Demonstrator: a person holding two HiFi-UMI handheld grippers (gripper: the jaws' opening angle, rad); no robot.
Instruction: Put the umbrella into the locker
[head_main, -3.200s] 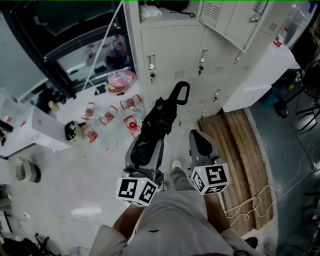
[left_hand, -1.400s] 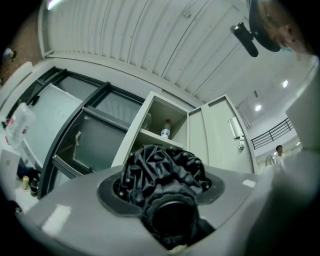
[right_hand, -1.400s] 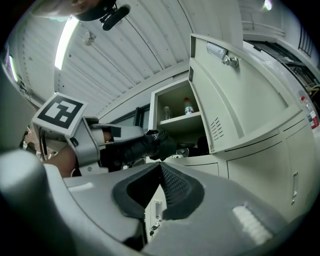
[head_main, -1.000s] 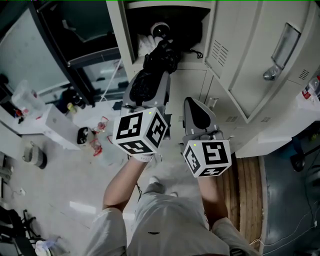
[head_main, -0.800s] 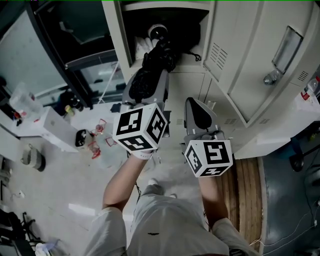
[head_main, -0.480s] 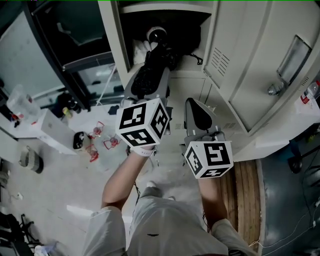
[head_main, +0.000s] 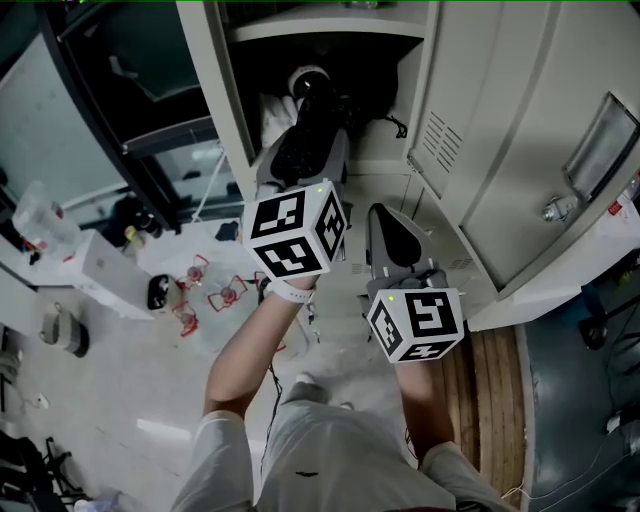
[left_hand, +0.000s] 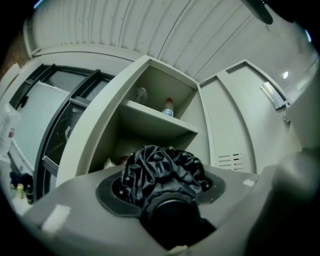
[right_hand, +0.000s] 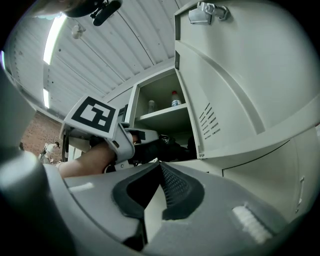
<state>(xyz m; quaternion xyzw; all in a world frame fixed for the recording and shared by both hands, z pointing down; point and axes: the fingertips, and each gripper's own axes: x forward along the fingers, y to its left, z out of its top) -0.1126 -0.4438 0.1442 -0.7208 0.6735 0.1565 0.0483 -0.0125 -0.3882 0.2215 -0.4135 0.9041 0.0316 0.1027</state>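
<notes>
Umbrella (head_main: 314, 112) halfway home: your left gripper (head_main: 303, 158) pinches it, tip already inside the open locker (head_main: 214, 95) but not yet set down. Your right gripper (head_main: 396, 238) waits below, jaws pressed together, empty. Placing and releasing remain.

The head view looks steeply down from above the person, the open locker (head_main: 205, 80) at 12 o'clock. Both gripper views sit close behind their jaws, tilted upward. All three share the locker's shelf (left_hand: 160, 122); the right gripper view also catches the left gripper (right_hand: 150, 142) at 9 o'clock.
</notes>
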